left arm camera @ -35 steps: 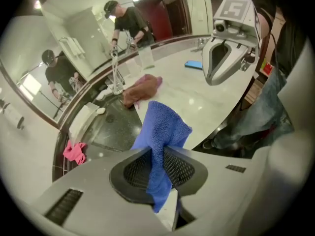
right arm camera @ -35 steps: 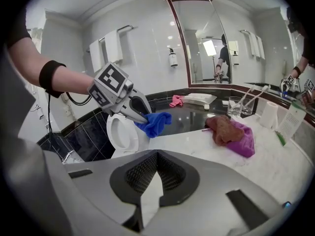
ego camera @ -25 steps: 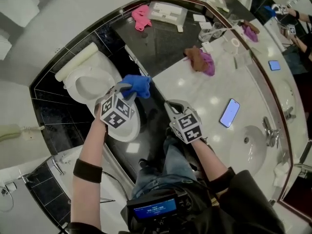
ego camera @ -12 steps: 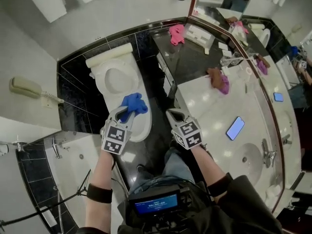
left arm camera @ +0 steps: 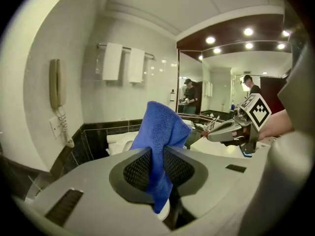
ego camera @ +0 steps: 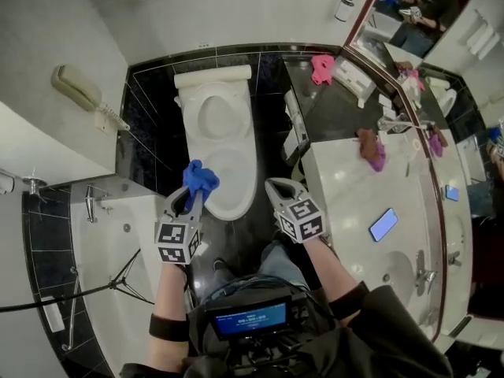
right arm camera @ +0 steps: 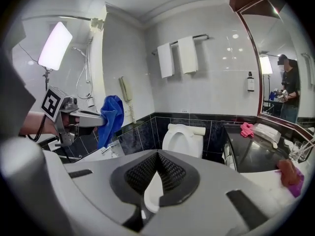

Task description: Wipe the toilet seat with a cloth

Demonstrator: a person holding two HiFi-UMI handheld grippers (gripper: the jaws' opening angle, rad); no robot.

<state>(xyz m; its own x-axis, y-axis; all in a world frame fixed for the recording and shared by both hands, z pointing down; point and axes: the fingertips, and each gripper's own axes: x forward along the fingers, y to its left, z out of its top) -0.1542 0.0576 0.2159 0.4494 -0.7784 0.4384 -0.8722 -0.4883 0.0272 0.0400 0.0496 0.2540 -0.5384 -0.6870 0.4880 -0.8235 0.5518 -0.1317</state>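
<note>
Left tongs (ego camera: 191,195) pinch the blue cloth (ego camera: 200,177) over the edge of the toilet seat (ego camera: 233,181); right tongs (ego camera: 273,184) pressed together, empty.

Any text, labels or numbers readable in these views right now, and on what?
No readable text.
Chest device screen: white lines on blue, too small to read.
Bottle by the mirror: label too small.
Marker cubes: black-and-white squares, no words.

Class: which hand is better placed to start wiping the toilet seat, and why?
Left. The left tool grips the blue terry cloth and hovers near the white toilet seat; the right tool is shut and empty.
</note>
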